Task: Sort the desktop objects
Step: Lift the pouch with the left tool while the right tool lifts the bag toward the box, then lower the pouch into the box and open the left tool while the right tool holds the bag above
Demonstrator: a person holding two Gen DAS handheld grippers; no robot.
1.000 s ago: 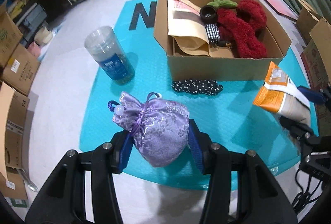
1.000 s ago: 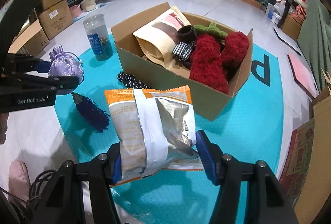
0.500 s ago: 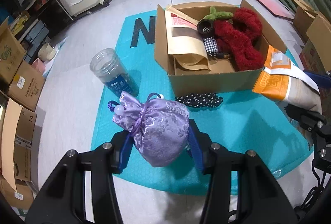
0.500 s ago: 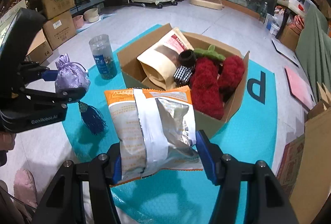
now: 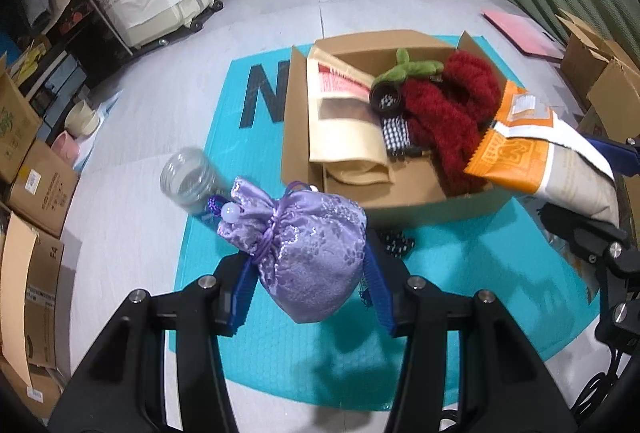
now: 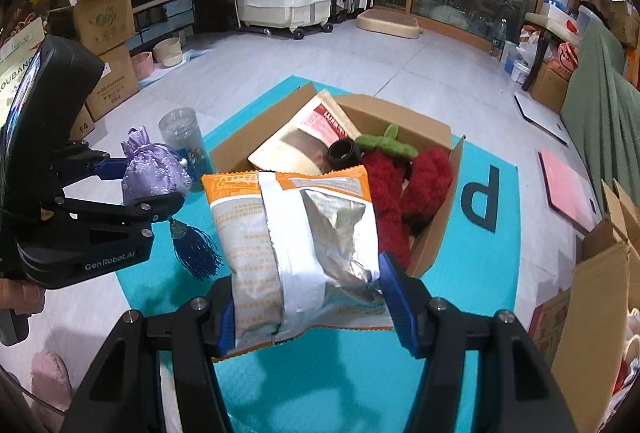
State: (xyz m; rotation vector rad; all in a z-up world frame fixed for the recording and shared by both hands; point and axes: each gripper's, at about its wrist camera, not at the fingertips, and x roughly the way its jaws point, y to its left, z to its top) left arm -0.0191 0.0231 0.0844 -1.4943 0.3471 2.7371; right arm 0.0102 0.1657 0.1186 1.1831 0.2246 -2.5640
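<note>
Cardboard cartons and covered appliances are ringing a teal mat (image 5: 460,265) on the floor. Above its near edge, the left gripper (image 5: 308,275) is squeezing a purple pouch (image 5: 308,253), while the right gripper (image 6: 308,309) is clamping an orange snack bag (image 6: 296,249) just over the open cardboard box (image 6: 436,233).

one open cardboard box (image 5: 400,201) sits on one teal mat (image 5: 480,273), and in it are counted one tan pouch (image 5: 344,129), one red knitted plush (image 5: 444,113) and one black ring (image 5: 385,97). outside the box there is one clear jar (image 5: 188,181), one lilac drawstring bag (image 5: 308,253) with one blue tassel (image 6: 196,253), and one orange snack packet (image 6: 296,245). two grippers appear: the left gripper (image 5: 310,285) and the right gripper (image 6: 312,309).
</note>
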